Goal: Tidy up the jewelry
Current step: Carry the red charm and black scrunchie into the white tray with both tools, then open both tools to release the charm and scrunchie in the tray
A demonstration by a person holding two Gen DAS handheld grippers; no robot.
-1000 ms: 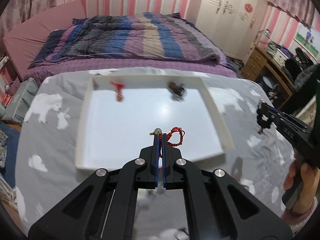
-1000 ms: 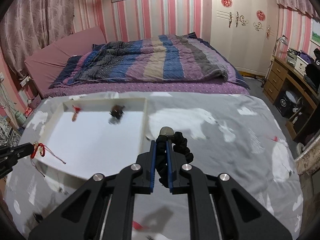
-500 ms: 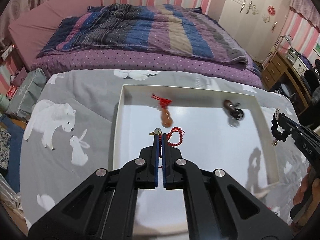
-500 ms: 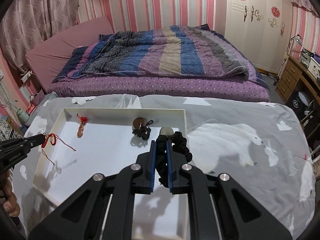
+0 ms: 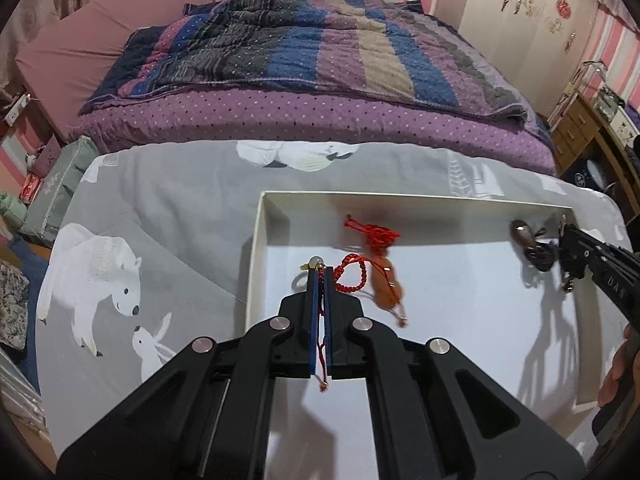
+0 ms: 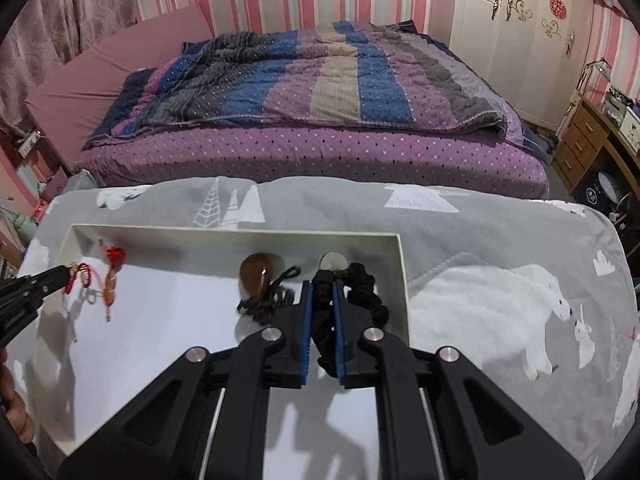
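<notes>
The red braided cord bracelet with a pale round bead (image 5: pixel 352 276) hangs from the tips of the left gripper (image 5: pixel 320 276), whose jaws are pressed together on its cord. It is now over the near-left part of the shallow white rectangular tray (image 5: pixel 256 256), just beside the orange-brown gourd-shaped pendant on a red knotted cord (image 5: pixel 384 284) that lies on the tray floor. The black fabric cord bracelet with a pale stone (image 6: pixel 356 292) is clamped between the blue pads of the right gripper (image 6: pixel 322 288), over the far-right corner of the tray, next to the brown teardrop pendant on a dark cord (image 6: pixel 256 274) that rests there.

A second ago both grippers were further back, with the tray ahead of them and the black bracelet still over the grey bedspread printed with white polar bears (image 6: pixel 500 280). Both have since come forward and lower, so each piece is now above the tray. In my judgement the carrying is nearly finished: what remains is to lower a little more and open the jaws, keeping each bracelet apart from the pendants so the cords do not tangle.
</notes>
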